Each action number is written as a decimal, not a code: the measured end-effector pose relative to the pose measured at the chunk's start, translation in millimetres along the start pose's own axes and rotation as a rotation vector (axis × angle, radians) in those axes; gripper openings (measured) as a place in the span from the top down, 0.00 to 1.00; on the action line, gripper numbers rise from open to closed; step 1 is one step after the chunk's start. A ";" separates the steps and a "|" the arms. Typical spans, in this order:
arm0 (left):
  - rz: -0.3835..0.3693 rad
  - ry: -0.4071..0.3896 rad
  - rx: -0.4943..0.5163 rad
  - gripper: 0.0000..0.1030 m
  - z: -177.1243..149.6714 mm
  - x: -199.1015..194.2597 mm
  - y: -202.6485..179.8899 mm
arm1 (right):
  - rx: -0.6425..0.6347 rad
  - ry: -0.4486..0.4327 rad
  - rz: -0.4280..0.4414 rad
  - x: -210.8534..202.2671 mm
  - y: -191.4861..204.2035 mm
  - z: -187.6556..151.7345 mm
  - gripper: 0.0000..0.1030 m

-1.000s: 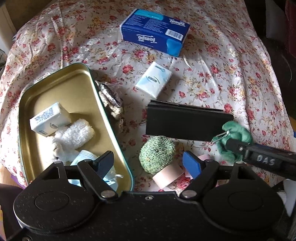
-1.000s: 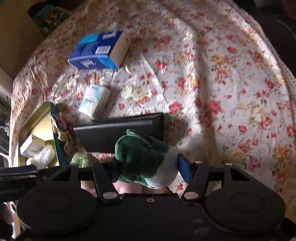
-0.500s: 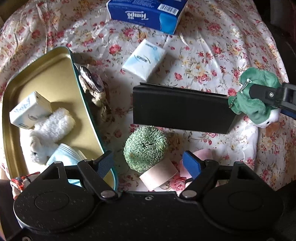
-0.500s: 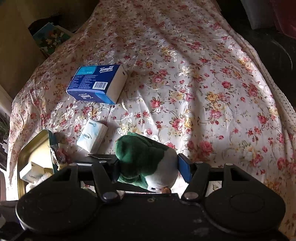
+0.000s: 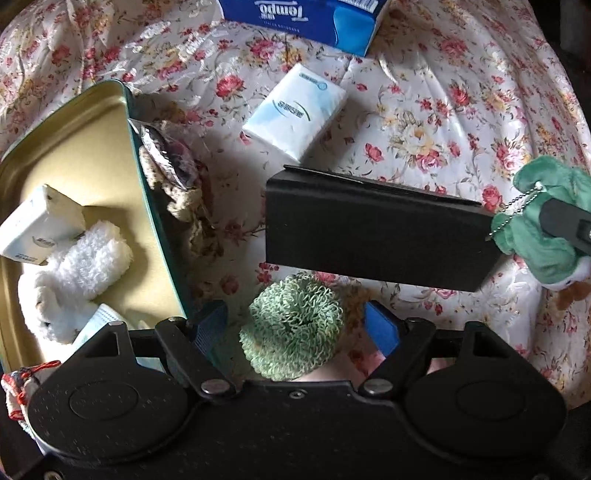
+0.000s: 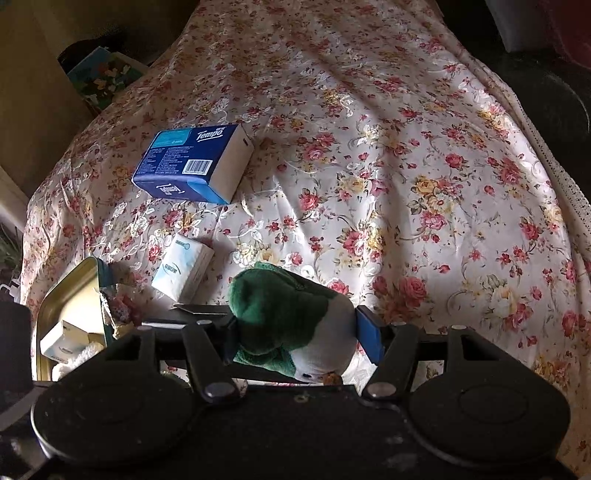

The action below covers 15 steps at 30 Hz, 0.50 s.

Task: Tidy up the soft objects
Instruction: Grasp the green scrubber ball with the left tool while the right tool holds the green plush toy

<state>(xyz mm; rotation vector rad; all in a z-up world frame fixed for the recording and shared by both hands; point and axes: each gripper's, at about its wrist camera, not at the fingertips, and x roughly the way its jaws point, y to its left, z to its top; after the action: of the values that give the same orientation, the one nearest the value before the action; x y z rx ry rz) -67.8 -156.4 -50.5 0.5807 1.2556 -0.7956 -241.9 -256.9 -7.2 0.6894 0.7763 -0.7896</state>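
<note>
I have the left gripper [image 5: 295, 325] pointed steeply down over the floral bedspread [image 5: 443, 122], its blue pads straddling a green knitted plush [image 5: 293, 328] with a pink base. The jaws have just been closing around it; a gap shows beside each pad, so I judge it bracketed but not yet squeezed, though the gripper body hides the lower part and I cannot be sure. The straddle is there to take the toy by its widest, softest part.

To its left lies the gold tin [image 5: 81, 155], open side up, which reads as the collecting place: a small tissue pack [image 5: 37, 229], a white fluffy toy [image 5: 77, 269] and a face mask [image 5: 99, 321] lie inside. A crocheted piece with a dark pouch [image 5: 170, 166] leans against the tin's outer wall, not yet in.

Just beyond the plush sits a black box [image 5: 373, 236], and behind that a loose tissue pack [image 5: 295, 110], then the blue Tempo carton [image 5: 306, 18] at the far edge.

My right gripper [image 6: 295, 332] is clamped, partly closed, on a green-and-white stuffed toy [image 6: 288, 321], held clear above the bedspread at the black box's right end. I take that as waiting its turn, so the two arms do not crowd the tin at once.
</note>
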 end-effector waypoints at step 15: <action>-0.077 -0.096 -0.035 0.49 8.6 -27.6 -0.2 | 0.020 0.002 0.013 4.4 -3.3 -0.4 0.39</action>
<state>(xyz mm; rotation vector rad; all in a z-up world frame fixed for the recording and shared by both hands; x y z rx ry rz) -65.9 -157.4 -21.6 0.4627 1.2065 -0.8545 -242.6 -259.8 -11.8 0.7131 0.7658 -0.7856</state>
